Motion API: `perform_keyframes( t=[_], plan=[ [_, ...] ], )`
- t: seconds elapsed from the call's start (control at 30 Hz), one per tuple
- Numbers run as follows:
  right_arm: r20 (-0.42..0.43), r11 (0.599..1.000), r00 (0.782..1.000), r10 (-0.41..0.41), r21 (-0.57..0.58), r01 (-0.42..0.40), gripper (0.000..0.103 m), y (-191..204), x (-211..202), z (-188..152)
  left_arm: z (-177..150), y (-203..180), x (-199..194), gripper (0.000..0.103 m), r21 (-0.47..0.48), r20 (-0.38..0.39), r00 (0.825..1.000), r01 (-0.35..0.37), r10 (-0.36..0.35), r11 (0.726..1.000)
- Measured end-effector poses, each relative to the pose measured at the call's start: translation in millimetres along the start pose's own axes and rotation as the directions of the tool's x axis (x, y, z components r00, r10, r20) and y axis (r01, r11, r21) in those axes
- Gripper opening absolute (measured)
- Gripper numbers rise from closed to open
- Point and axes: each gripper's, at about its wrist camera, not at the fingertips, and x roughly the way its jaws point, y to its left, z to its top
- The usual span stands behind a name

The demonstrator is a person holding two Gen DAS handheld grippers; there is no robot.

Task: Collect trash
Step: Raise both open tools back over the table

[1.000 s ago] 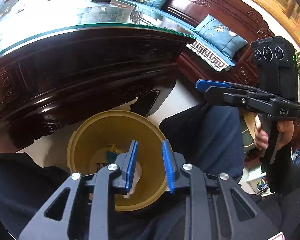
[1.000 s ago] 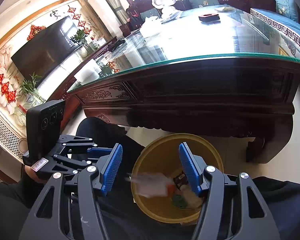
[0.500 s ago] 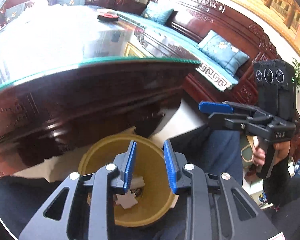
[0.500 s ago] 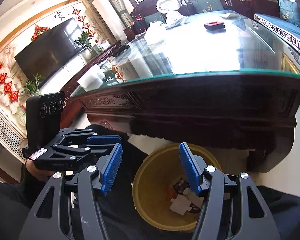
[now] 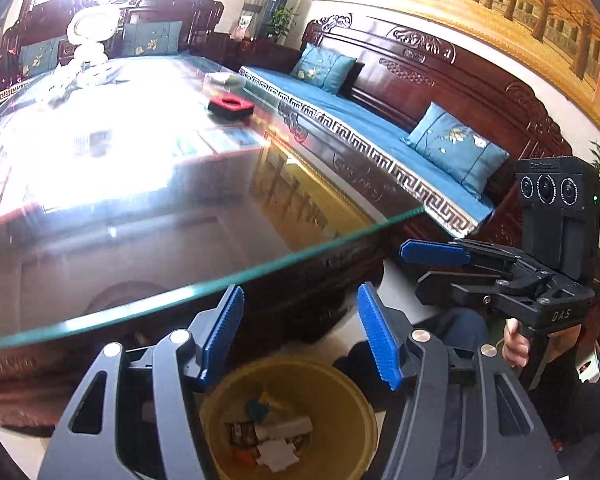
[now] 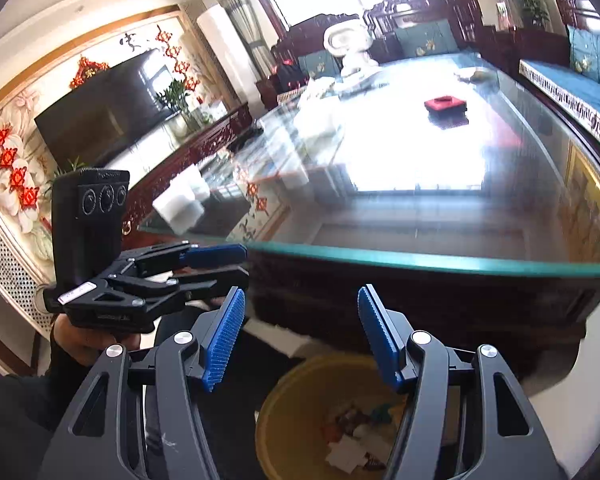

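Observation:
A yellow bin [image 5: 340, 408] stands on the floor below both grippers, in front of the glass-topped table [image 5: 148, 200]. It holds several scraps of trash [image 5: 276, 436], white paper and wrappers. The bin also shows in the right wrist view [image 6: 284, 420] with the trash [image 6: 356, 436] inside. My left gripper [image 5: 300, 332] is open and empty above the bin. My right gripper [image 6: 300, 332] is open and empty, also above the bin. Each gripper shows in the other's view, right [image 5: 436, 254] and left [image 6: 220, 256].
A red and black ashtray [image 5: 231, 107] sits far out on the glass table, with white items [image 6: 180, 204] near its left corner. A wooden sofa with blue cushions [image 5: 456, 148] runs along the right. A TV [image 6: 100, 108] stands at the left.
Both grippers have risen and tilted up from the bin toward the table top. The left gripper has opened wider. The white scrap that fell from the right gripper now lies in the bin.

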Motion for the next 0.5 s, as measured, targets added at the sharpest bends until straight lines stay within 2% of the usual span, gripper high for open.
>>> perform_keyframes(
  t=[0.07,0.17,0.3,0.5],
  plan=[
    [0.018,1.000,1.000,-0.008,-0.012,0.009,0.059,-1.7,2.0,16.1,14.5,2.0,1.7,0.061,0.009,0.011,1.000,-0.009,0.009,1.000],
    [0.039,1.000,0.999,-0.016,-0.021,0.017,0.059,-4.2,7.1,38.4,37.1,9.5,5.5,0.073,0.008,0.032,0.999,-0.029,0.029,1.000],
    [0.052,1.000,0.999,-0.015,-0.026,0.016,0.059,-13.0,20.4,68.9,66.0,23.3,9.4,0.082,-0.020,0.075,0.996,-0.046,0.048,0.999],
    [0.060,1.000,0.998,-0.026,0.012,0.025,0.059,-38.6,47.7,107.6,108.6,49.3,24.2,0.084,-0.038,0.116,0.990,-0.074,0.078,0.997]
  ],
)
